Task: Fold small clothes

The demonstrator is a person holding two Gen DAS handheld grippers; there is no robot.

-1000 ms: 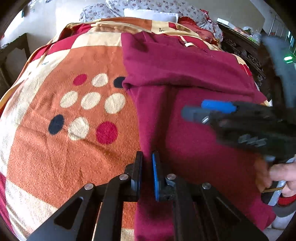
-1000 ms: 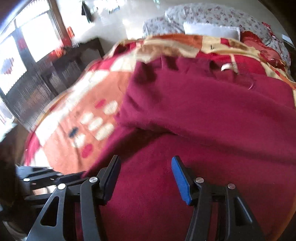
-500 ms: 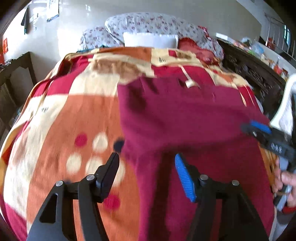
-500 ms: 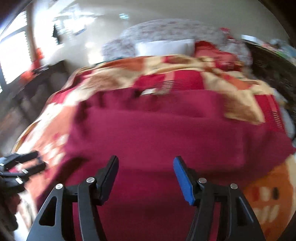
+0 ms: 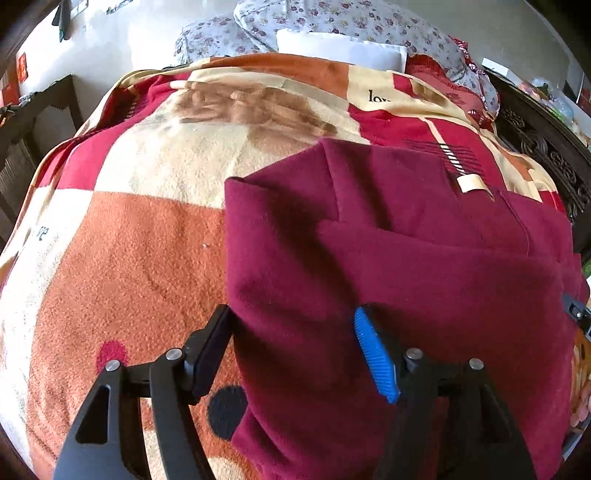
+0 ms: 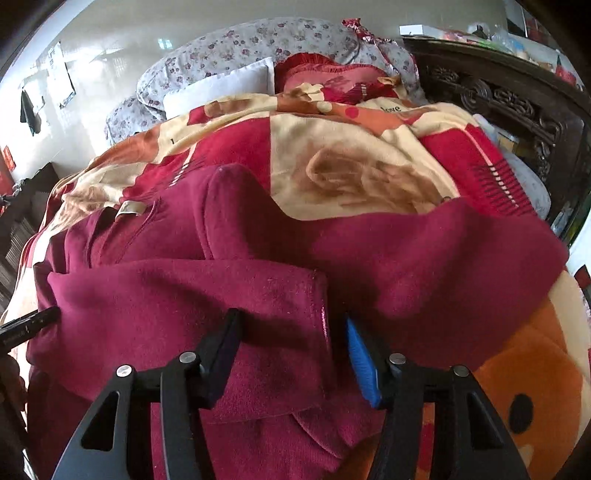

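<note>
One maroon fleece garment is lying on the bed, spread over the patterned blanket, with a folded flap across the top and a small cream tag at its far edge. The fabric is fuzzy and soft, and the flap's hem stitching shows clearly from my right side.

Readable writing: the blanket has "lov" printed in black on a cream patch from the left view and "love" from the right view. There's also small dark lettering on the cream strip at the left edge, too blurry for me to read. The blanket is plush, in orange, red and cream blocks, with one red dot and one dark dot near my left fingers.

My left gripper is opening, with one black pad and one blue ribbed pad; the garment's left edge sits under the gap, not pinched. My right gripper is closing but its pads are apart, over the flap's hem, and nothing is clamped.

Behind are two floral pillows, one white pillow and a carved dark wooden headboard.
</note>
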